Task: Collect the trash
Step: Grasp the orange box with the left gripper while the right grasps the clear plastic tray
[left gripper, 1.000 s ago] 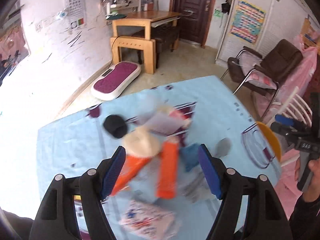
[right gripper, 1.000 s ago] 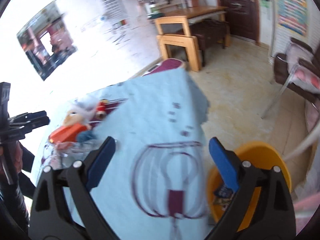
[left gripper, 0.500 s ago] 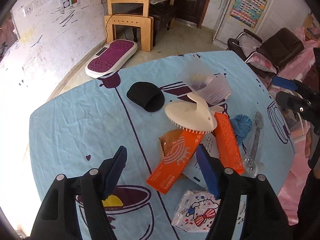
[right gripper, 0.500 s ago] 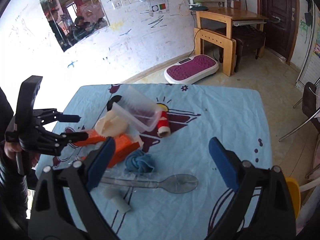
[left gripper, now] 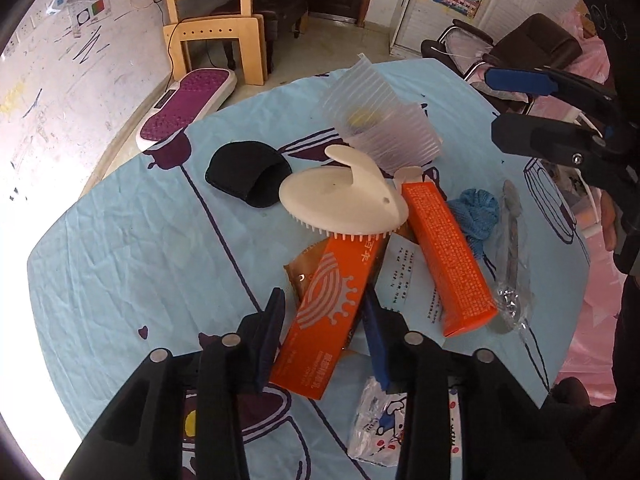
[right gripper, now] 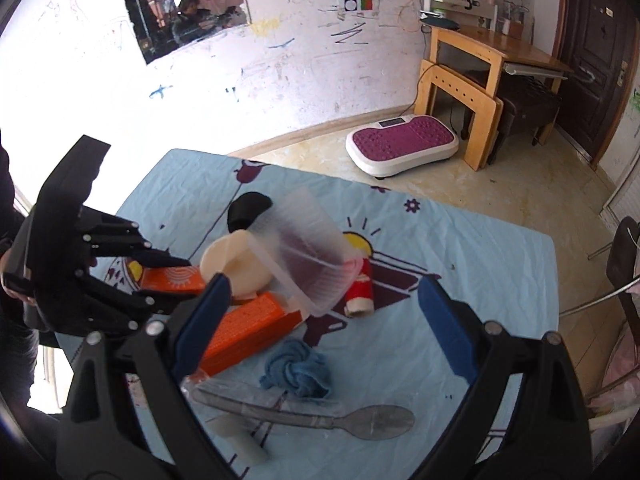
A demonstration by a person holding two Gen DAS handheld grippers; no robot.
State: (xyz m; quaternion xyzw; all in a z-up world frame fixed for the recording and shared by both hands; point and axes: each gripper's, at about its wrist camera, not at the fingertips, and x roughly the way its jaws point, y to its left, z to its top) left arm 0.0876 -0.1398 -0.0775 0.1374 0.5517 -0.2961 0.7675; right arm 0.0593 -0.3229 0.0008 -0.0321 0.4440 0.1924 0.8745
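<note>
A heap of trash lies on the blue tablecloth (left gripper: 140, 260). My left gripper (left gripper: 326, 332) points steeply down; its jaws are closing and both pads touch the sides of an orange box (left gripper: 328, 308), also seen as the orange box (right gripper: 172, 280) between the left gripper (right gripper: 176, 280) fingers. A white bristle brush (left gripper: 340, 200) rests on that box's far end. A second orange box (left gripper: 448, 256) lies beside it. My right gripper (right gripper: 324, 324) hovers open above a blue cloth wad (right gripper: 298, 368), holding nothing.
A ribbed clear container (left gripper: 376, 120) leans on the heap, a black pouch (left gripper: 244, 178) to its left. A wrapped plastic spoon (right gripper: 320, 420), a red-labelled small bottle (right gripper: 360, 292) and a tissue pack (left gripper: 372, 432) lie around. Chairs stand past the table's right edge.
My left gripper came down onto the heap and narrowed around the near orange box. My right gripper swung from the yellow bin at the table edge to above the trash.
</note>
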